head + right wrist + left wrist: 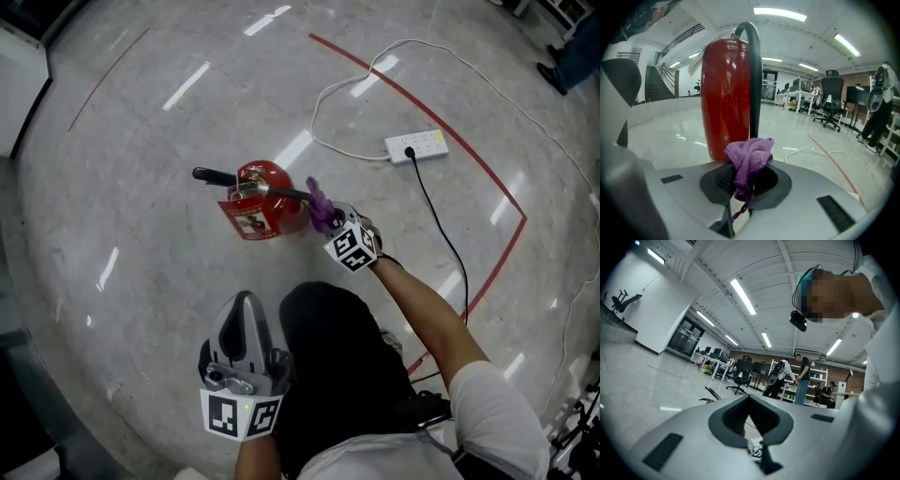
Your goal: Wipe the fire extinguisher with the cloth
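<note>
Floor: we note a polished pale grey stone floor (141, 281) with faint marbling. It mirrors the ceiling strip lights as white streaks. A thin red taped line (487, 169) runs across its right part.

A white plastic power strip (415, 145) lies on the floor well apart from the work spot. A white cable loops from it and a black cable (441, 225) runs from it toward us.

Task object: the red cylindrical metal fire extinguisher (258, 202) stands upright on the floor ahead of us. It has a black lever handle (217, 175) on top and a curved black hose (752, 70) down its near side.

Right gripper (328, 218): its jaws are clamped on a bunched purple knitted cloth (749, 159). The cloth wad sticks out past the jaws, right at the extinguisher's right side by the hose. We cannot tell whether it makes contact.

Left gripper (246, 305): it is held low and near our body, well apart from the extinguisher. Its jaws are together with nothing between them.

Room: we see a large open office with a white ceiling and long strip lights. The gripper views show black office chairs (743, 376), desks and shelving, and several people stand far off. A staircase (656, 86) shows at the left of the right gripper view.
</note>
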